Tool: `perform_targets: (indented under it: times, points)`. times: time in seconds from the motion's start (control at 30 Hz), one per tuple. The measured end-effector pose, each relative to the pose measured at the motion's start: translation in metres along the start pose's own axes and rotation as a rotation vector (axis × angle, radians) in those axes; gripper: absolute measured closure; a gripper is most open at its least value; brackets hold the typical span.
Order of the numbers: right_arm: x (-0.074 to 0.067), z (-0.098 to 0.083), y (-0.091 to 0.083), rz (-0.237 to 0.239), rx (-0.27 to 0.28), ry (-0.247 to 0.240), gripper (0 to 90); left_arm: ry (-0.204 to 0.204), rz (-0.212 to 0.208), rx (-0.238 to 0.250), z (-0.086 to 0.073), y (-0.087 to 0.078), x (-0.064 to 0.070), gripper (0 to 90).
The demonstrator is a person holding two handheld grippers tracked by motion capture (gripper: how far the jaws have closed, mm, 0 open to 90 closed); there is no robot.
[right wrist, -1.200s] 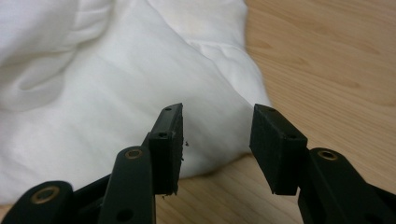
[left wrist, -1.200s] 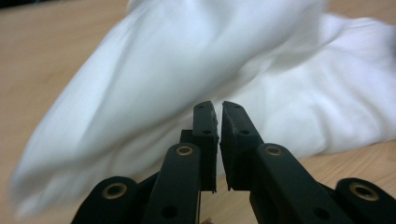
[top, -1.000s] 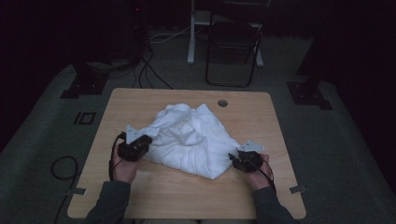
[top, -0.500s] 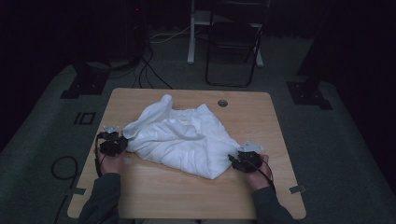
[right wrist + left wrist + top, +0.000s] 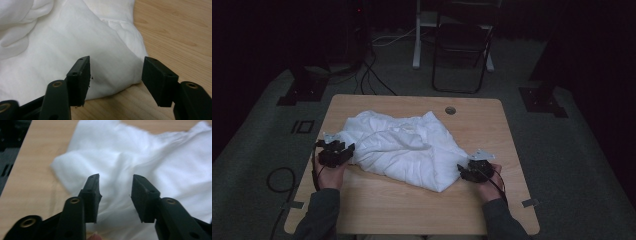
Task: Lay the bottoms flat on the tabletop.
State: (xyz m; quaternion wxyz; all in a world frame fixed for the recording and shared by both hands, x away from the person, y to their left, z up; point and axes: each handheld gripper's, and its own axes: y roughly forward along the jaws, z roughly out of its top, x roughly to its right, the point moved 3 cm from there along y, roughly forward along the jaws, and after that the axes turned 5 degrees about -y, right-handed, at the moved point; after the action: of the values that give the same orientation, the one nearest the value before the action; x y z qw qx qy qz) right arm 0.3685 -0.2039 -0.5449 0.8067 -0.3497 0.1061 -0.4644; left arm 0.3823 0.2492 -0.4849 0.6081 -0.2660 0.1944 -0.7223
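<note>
Surface (image 5: 412, 205): pale wood, carrying everything; bare boards run under and beside both my grippers.
White cloth (image 5: 402, 150): a large crumpled sheet of fabric, heaped between my two grippers and spreading away ahead of both sets of jaws.
How it will handle: I judge it soft, limp and light; it will sag and drag, not lift as one piece, and thin folds may slip from a shallow pinch.
Where to take hold: at an edge or corner, several layers deep, not on the puffed middle.
Left gripper (image 5: 115, 192): jaws released, spread apart with nothing between them; they hover over the cloth's near-left margin, a rounded fold just ahead.
Right gripper (image 5: 116, 78): jaws released too, gaping wide; a blunt corner of the cloth lies right ahead of the gap, bare wood beyond the right jaw.
Best bite, as I judge: that corner for my right, the rounded fold for my left.
</note>
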Motion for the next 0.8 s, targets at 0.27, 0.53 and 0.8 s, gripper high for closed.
perform_targets:
  times: [0.27, 0.53, 0.8]
  points:
    - [0.007, 0.001, 0.023, -0.004, -0.077, 0.027, 27.1, 0.089, -0.141, 0.051, 0.024, 0.007, 0.048, 34.5]
    - [0.007, 0.004, 0.030, 0.067, -0.050, 0.049, 51.3, 0.180, -0.144, -0.022, 0.021, 0.035, 0.078, 37.0]
    - [0.028, 0.009, 0.032, -0.056, -0.060, 0.044, 73.2, 0.242, -0.221, -0.082, -0.042, 0.014, 0.072, 78.2]
